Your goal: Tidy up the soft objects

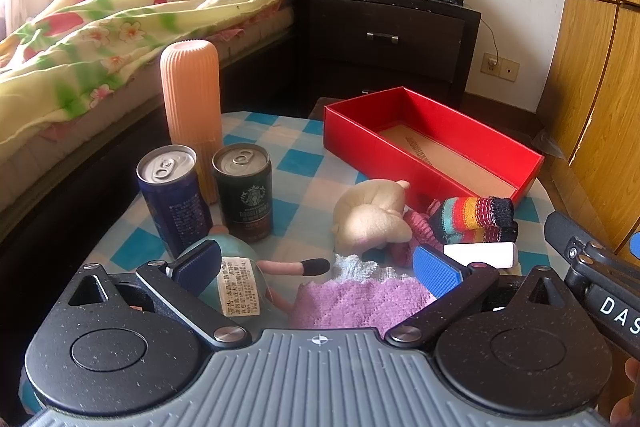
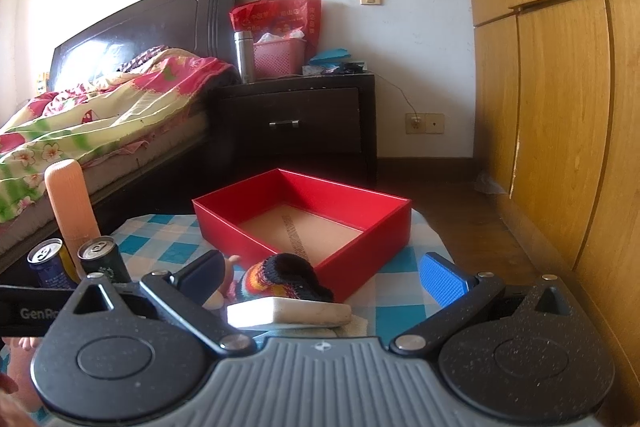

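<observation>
Beside a bed (image 1: 100,39), the checked worktop (image 1: 296,163) bore a red box (image 1: 432,131); both grippers' jaws gaped wide, holding nothing.

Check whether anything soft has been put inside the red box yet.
No, the red box shows only its bare cardboard floor, while the striped knit sock lies on the tablecloth in front of it.

Two low wrist views, close over the table, facing bedward; shared: red box (image 1: 432,143) (image 2: 308,223), cans.
</observation>
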Motion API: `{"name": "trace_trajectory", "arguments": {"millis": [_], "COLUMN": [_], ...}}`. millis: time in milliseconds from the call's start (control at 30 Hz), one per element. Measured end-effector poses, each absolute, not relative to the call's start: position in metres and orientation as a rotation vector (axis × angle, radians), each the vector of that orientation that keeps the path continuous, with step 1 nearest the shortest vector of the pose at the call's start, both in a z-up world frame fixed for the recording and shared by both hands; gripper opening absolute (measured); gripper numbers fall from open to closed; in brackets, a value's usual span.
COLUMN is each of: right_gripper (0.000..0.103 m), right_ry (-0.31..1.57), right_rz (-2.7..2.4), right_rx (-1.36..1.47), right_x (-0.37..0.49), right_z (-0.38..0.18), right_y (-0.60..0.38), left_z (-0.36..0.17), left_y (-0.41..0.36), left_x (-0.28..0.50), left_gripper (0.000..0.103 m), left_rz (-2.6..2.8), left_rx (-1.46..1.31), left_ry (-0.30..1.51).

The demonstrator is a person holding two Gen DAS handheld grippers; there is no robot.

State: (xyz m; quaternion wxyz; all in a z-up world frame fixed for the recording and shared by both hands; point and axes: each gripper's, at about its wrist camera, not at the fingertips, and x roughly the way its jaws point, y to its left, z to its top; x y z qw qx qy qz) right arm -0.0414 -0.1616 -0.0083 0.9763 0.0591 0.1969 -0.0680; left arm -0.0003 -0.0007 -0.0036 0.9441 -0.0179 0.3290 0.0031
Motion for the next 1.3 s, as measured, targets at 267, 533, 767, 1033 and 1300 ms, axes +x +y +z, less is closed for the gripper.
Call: {"name": "trace_trajectory", "arguments": {"millis": [267,533,767,1033,1300], "right_gripper": [0.085,0.085,0.085,0.085,0.085], "right_ry": [0.402,0.407,0.415,0.419,0.408], "right_rz": [-0.164,-0.164,-0.151,-0.142,-0.117], "right_rx": [0.092,0.105,0.102,0.107,0.11], "right_x": [-0.0401,-0.0413,-0.0411,-0.041,-0.0434], "right_z": [-0.01,-0.0111,-0.0105,-0.01,-0.008], "right_y": [-0.1625,-0.1645,-0.1628,-0.164,-0.1607], "left_z": [0.0002,0.0008,0.0006,0.0008,0.0023], "left_y": [0.0006,0.0028,0.0025,0.002,0.0019], "left_x": [-0.0011,-0.0019,-0.0028,-0.0029,-0.0057], "left_gripper": [0.098,0.097,0.097,0.097,0.097], "left_rz": [0.002,-0.011,-0.006,-0.009,-0.017], "left_rx": [-0.031,-0.047,-0.036,-0.03,-0.018], "left_ry": [0.684,0.681,0.661,0.675,0.663]}}
